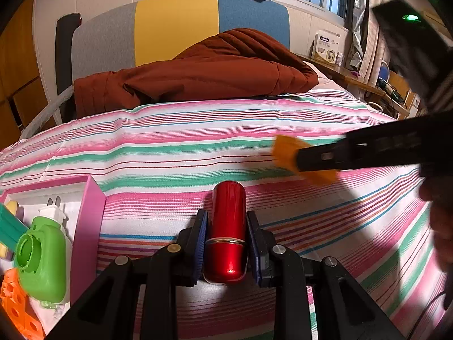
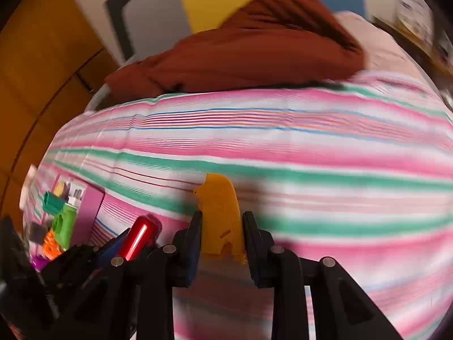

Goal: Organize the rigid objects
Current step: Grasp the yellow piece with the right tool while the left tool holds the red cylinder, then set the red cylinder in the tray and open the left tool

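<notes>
A glossy red tube (image 1: 229, 212) with a gold band sits between the blue pads of my left gripper (image 1: 226, 226), which is shut on it just above the striped bedsheet (image 1: 170, 147). My right gripper (image 2: 222, 221) is shut on a flat orange-yellow plastic figure (image 2: 219, 204), its pads pressing both sides. In the left wrist view that gripper (image 1: 308, 160) comes in from the right with the orange figure (image 1: 286, 148) in its jaws, over the sheet. The right wrist view shows the red tube (image 2: 140, 236) at lower left, close beside the right gripper.
A pink open box (image 1: 87, 226) at the left holds a green toy (image 1: 42, 257), a white plug (image 1: 53, 212) and an orange block (image 1: 17, 303). A rust-brown quilt (image 1: 212, 70) lies at the bed's far end. A hand (image 1: 441, 226) is at the right edge.
</notes>
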Demonstrator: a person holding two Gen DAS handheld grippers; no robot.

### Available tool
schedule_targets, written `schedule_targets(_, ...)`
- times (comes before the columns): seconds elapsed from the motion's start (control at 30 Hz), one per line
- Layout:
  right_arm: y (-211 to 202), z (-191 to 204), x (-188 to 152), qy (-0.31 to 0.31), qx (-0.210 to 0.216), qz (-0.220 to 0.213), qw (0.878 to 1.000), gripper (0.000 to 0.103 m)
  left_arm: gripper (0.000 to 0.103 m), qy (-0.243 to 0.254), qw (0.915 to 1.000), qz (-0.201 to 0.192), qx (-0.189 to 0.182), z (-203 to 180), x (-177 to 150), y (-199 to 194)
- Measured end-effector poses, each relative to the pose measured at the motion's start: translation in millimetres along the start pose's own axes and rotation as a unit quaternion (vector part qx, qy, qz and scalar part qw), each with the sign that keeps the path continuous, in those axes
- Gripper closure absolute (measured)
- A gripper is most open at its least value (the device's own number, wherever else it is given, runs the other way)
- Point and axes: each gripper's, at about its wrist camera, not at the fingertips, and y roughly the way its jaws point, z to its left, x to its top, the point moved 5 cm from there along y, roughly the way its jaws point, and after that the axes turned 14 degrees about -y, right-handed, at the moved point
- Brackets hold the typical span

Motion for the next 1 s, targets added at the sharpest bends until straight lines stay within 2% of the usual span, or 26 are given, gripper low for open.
schedule_targets(0.17, -29.0, -9.5, -34.8, 0.044, -0.061, 0.027, 0.997, 0.076, 0.076, -0.005, 1.0000, 0.002, -0.005, 1.6, -0.1, -1.2)
schedule_targets(0.23, -36.3, -7.9, -52.7, 0.066, -0.057, 0.029, 0.996, 0.076, 0.076, -0.006, 1.0000, 0.002, -0.006, 1.4, -0.2, -1.6)
schedule_targets(0.33, -35.0, -1.9, -73.6, 0.112, -0.025, 0.032, 0.993, 0.076, 0.076, -0.004, 1.0000, 0.003, -0.004, 0.8, 0.3, -3.3)
schedule_targets(0.4, -27.7, -2.4, -75.5, 0.116, -0.017, 0.038, 0.992, 0.076, 0.077, -0.008, 1.0000, 0.004, -0.003, 2.7, -0.1, -6.8)
schedule_targets(0.67, -17.2, -5.7, -65.9, 0.090, -0.046, 0.034, 0.994, 0.076, 0.077, -0.066, 0.9975, 0.018, -0.014, 26.4, -14.9, -34.6)
schedule_targets(0.83, -18.3, -8.8, -66.7, 0.095, -0.039, 0.030, 0.994, 0.076, 0.077, -0.097, 0.9934, 0.034, -0.051, 32.5, -33.5, -61.4)
schedule_targets(1.0, -18.7, -15.7, -69.3, 0.127, -0.015, 0.019, 0.992, 0.076, 0.077, -0.111, 0.9896, 0.038, -0.084, 34.5, -46.5, -92.8)
